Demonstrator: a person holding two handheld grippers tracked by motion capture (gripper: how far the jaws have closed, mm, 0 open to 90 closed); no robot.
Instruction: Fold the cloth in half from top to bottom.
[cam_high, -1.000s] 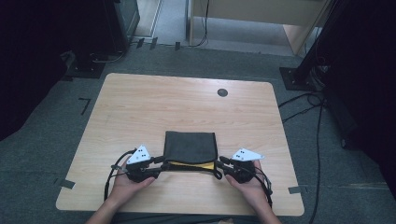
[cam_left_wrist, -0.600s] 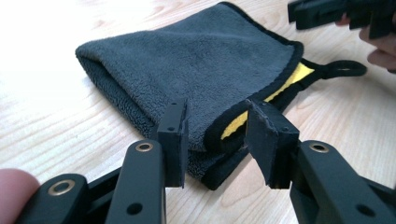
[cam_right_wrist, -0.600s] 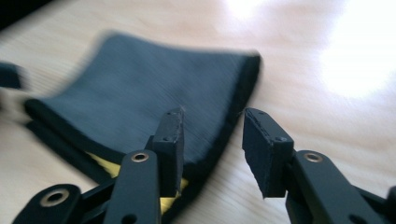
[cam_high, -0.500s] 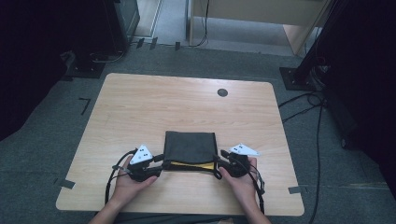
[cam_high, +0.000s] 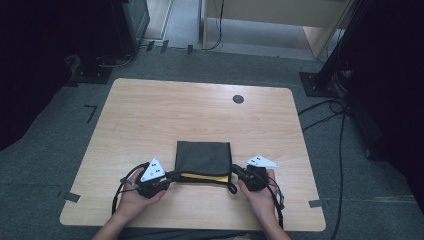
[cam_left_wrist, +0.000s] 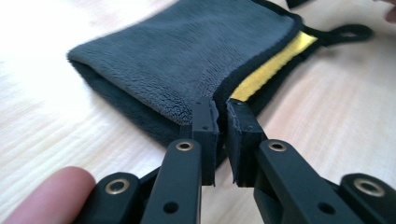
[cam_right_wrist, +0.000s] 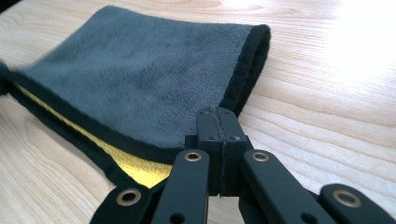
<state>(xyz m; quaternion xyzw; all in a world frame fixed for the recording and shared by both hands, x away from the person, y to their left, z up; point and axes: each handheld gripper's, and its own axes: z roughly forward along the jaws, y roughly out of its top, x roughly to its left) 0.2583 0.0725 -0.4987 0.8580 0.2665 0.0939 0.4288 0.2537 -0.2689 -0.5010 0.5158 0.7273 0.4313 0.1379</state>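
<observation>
High view: the folded grey towel (cam_high: 203, 159) lies on the table (cam_high: 165, 115) near its front edge, the left tool (cam_high: 170, 177) and right tool (cam_high: 236, 173) at its two near corners, hands low and level.

Left gripper view: the jaws have just been closing on the towel's corner hem; the bite looks shallow and could slip.

Right gripper view: the jaws, just closed, sit pressed together at the corner, possibly catching only the top layer.

Open tabletop beyond the cloth

The table (cam_high: 150, 115) lies bare past the folded cloth (cam_high: 202, 156); only 1 dark round grommet (cam_high: 238, 99) sits near its far edge, well apart from both hands.
</observation>
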